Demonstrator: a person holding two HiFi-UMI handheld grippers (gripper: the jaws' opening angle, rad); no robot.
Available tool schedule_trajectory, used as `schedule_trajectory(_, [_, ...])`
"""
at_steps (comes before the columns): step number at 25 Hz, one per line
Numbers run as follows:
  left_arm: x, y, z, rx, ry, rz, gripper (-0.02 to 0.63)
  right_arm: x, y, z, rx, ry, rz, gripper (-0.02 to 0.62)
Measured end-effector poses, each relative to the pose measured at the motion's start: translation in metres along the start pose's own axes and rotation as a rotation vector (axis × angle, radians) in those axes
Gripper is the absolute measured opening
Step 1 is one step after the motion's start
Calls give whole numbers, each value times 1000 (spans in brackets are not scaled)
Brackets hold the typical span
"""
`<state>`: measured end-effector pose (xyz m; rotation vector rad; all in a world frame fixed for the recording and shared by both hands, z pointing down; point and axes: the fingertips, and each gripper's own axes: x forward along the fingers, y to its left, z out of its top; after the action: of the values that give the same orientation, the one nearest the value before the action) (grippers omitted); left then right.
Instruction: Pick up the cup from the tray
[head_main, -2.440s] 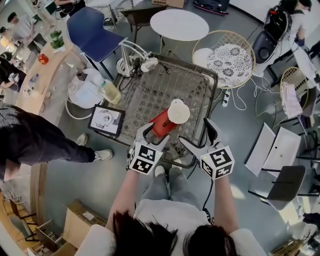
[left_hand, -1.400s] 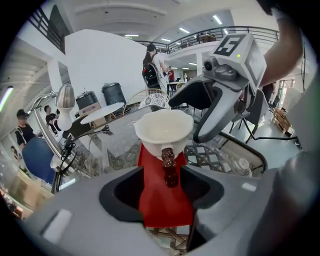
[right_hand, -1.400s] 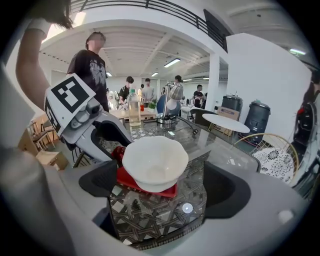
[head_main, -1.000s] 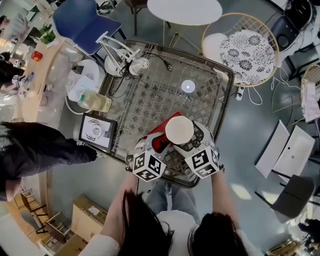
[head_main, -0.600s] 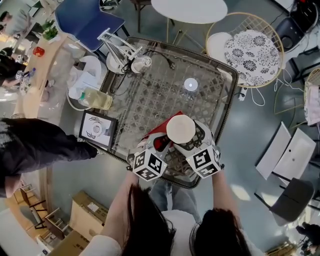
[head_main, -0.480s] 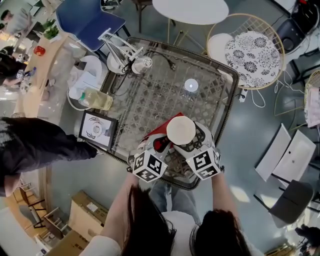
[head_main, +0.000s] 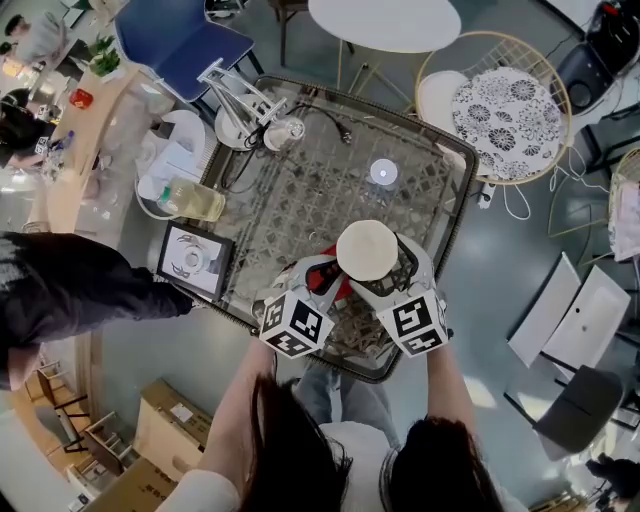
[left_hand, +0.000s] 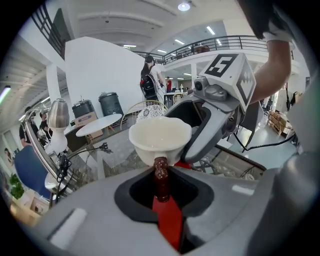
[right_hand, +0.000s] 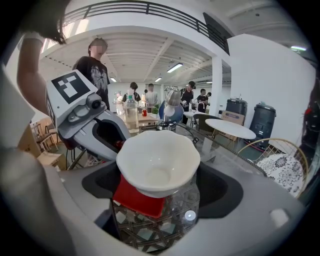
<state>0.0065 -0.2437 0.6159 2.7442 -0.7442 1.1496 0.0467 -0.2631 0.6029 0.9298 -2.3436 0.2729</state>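
Note:
A white scalloped cup (head_main: 365, 250) is over the near part of the glass table, clasped from the right by my right gripper (head_main: 385, 262). In the right gripper view the cup (right_hand: 157, 167) fills the gap between the jaws. A red tray (head_main: 322, 277) lies just under and left of it, mostly hidden by the cup in the head view. My left gripper (head_main: 318, 275) is shut on the tray's near edge, which shows edge-on as the red tray (left_hand: 162, 200) in the left gripper view. Whether the cup still touches the tray I cannot tell.
The glass-topped rattan table (head_main: 300, 190) carries a small white disc (head_main: 382, 171) and a desk lamp (head_main: 250, 105). A framed picture (head_main: 195, 262) and a bottle (head_main: 190, 200) sit at its left. A wicker chair (head_main: 500, 100) and a round white table (head_main: 385, 22) stand beyond. A person in black (head_main: 60, 290) is at left.
The right gripper, open beside the cup 2.4 s ago, is now closed on it. In the last half second cup and grippers shifted slightly; less of the red tray shows.

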Motion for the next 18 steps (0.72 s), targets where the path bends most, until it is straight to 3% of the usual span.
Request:
schedule_trajectory(12, [50,53,43,82,-16,-15,52,21,-78,13,26,4,-50,494])
schedule_trajectory(18, [77,65,47,73,-17,-46,54,34,-103,5,33,47,-59,494])
